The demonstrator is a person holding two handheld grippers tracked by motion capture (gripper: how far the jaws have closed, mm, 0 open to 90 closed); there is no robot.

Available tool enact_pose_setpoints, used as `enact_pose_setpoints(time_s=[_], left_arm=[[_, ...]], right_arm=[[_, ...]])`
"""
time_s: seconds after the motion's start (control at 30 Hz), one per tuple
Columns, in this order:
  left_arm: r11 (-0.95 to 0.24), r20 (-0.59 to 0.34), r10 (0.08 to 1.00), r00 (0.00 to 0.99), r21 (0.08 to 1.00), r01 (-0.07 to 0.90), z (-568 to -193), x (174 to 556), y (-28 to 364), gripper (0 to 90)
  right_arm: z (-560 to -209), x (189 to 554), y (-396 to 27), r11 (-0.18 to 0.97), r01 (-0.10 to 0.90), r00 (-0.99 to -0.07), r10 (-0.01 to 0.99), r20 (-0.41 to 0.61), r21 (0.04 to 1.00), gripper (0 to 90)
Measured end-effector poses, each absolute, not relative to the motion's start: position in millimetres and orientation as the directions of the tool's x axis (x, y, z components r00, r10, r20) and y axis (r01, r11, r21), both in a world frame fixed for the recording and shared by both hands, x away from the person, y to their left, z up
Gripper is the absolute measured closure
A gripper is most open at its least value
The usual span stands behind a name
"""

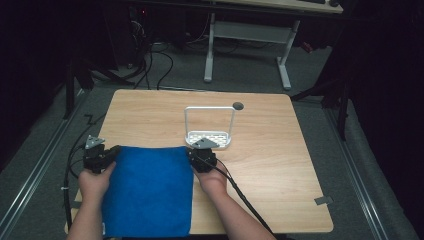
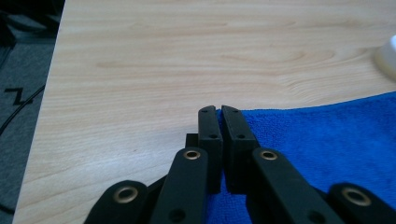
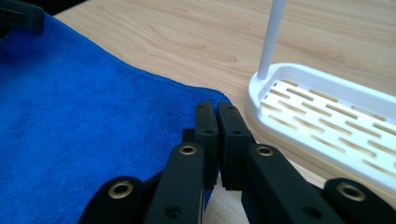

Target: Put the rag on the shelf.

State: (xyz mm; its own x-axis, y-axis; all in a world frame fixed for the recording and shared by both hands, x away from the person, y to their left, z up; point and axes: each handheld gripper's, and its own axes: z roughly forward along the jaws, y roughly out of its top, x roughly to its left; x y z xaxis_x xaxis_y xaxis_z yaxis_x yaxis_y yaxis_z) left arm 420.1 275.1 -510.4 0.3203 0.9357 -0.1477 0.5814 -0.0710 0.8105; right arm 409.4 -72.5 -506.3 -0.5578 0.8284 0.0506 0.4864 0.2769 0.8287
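Grey carpeted floor, dimly lit. Light wooden worktop; white-legged desk behind; cables trailing.

A white slotted rack stands on the wooden table; a desk stands beyond.

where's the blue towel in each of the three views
High view: the blue towel lies lower centre on the table, between the left gripper and the right gripper.
Left gripper view: the towel fills the lower right, its far corner pinched in the shut jaws.
Right gripper view: the towel covers the left half, its corner at the shut jaws.
Shared landmark: the white rack, at the right edge and at right.
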Motion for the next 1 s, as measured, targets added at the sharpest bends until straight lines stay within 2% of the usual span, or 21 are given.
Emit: enact_pose_setpoints(time_s=[0.23, 0.37, 1.0], left_arm=[[-0.058, -0.163, 0.921, 0.354, 0.841, 0.538, -496.2, 406.9, 266.2, 87.7], [-0.098, -0.112, 0.924, 0.366, 0.854, 0.510, -488.5, 398.4, 257.6, 87.7], [-0.146, -0.048, 0.867, 0.496, 0.927, 0.347, -450.2, 366.4, 203.4, 87.7]], right_arm=[[-499.0, 392.1, -88.1, 0.220, 0.465, -0.553, 0.828, 0.088, 0.857, 88.2], [-497.7, 382.7, -98.0, 0.200, 0.452, -0.550, 0.830, 0.095, 0.869, 88.2], [-474.7, 334.7, -158.9, 0.066, 0.348, -0.527, 0.839, 0.137, 0.935, 88.2]])
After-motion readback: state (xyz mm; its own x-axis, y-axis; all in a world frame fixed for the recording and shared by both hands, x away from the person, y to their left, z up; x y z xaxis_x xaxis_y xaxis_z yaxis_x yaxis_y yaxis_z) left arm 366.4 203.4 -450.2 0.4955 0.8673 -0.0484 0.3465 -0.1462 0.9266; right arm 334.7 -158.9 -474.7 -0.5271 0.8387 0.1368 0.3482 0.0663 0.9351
